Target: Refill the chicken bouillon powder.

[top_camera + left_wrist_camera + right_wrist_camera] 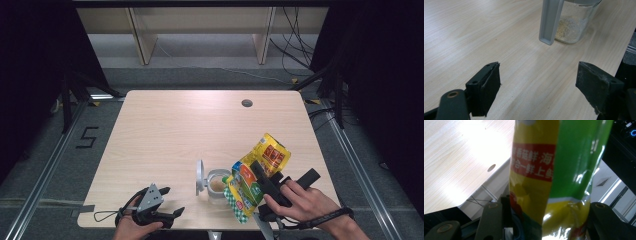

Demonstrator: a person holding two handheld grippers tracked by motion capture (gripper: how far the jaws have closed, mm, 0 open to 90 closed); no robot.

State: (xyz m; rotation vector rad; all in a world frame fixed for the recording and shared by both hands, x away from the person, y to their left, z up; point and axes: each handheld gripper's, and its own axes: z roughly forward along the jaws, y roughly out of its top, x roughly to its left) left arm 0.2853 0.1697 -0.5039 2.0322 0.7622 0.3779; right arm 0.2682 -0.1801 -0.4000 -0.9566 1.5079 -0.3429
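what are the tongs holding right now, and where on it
The right tongs grip the yellow-green bag across its middle, tipped over the jar. The left tongs are open and hold nothing.

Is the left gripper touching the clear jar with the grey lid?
Apart. In the left gripper view, the left gripper has its jaws standing open, with bare table between them and the jar. The high view shows the same gap.
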